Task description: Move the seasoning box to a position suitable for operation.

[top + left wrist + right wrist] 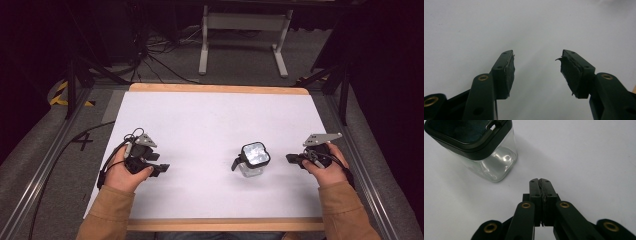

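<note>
1. A clear glass jar (pixel 252 162) with a black square lid is seen standing upright on the white table (pixel 200 120), right of centre, nearer the front edge than the back.
2. The lid's shiny top is seen in the high view; a black tab or latch sticks out at the jar's left side.
3. The right gripper (pixel 291 158) is held by the person's right hand (pixel 327 167) just right of the jar, pointed toward it, a small gap left between tip and glass.
4. In the right gripper view, the right gripper's jaws are pressed together, pad on pad, nothing between them (pixel 540 181); the jar (pixel 491 160) is seen up and left of the tips, not touched.
5. The left gripper (pixel 162 169) is held by the left hand (pixel 125 172) on the left part of the table, well apart from the jar, pointed right.
6. In the left gripper view, the left gripper's jaws are spread apart (pixel 537 58), only bare white table between them; the pads (pixel 510 71) look frayed at the edges.
7. Tan sleeves (pixel 107 217) are seen coming in from the bottom edge.
8. A wooden border (pixel 220 88) is seen along the table's far and near sides.
</note>
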